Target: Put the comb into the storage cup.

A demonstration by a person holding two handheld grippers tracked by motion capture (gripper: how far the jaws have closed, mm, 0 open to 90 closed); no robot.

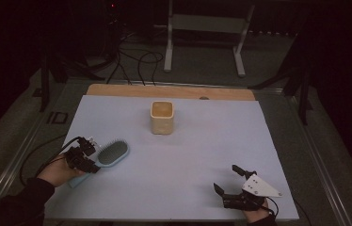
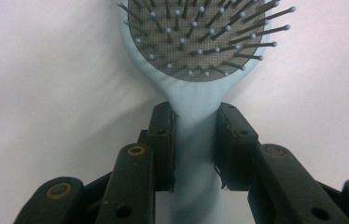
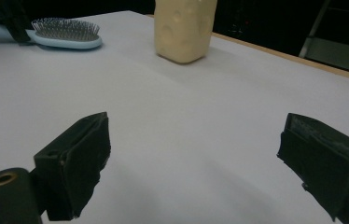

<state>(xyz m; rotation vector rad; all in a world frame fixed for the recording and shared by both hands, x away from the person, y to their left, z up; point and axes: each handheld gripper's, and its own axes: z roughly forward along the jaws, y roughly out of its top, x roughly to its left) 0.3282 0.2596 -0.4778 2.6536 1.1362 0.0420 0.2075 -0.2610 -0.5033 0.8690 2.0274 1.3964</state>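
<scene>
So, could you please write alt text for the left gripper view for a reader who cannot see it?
The left hand-held gripper is shut on the neck of a pale blue hairbrush, one black pad on each side of the handle. The brush lies bristles up on a white table, its head pointing away from the camera.

Pale blue hairbrush [image 1: 110, 154] at left of the high view, grey dotted pad, grey-tipped dark bristles. Black left gripper [image 2: 195, 140] jaws flank its light blue handle. Cream cup [image 1: 162, 117] upper centre on a white sheet [image 1: 188, 155]; tan wooden table edge [image 1: 117, 90] behind. Black right gripper [image 1: 226, 179], grey plate.
</scene>
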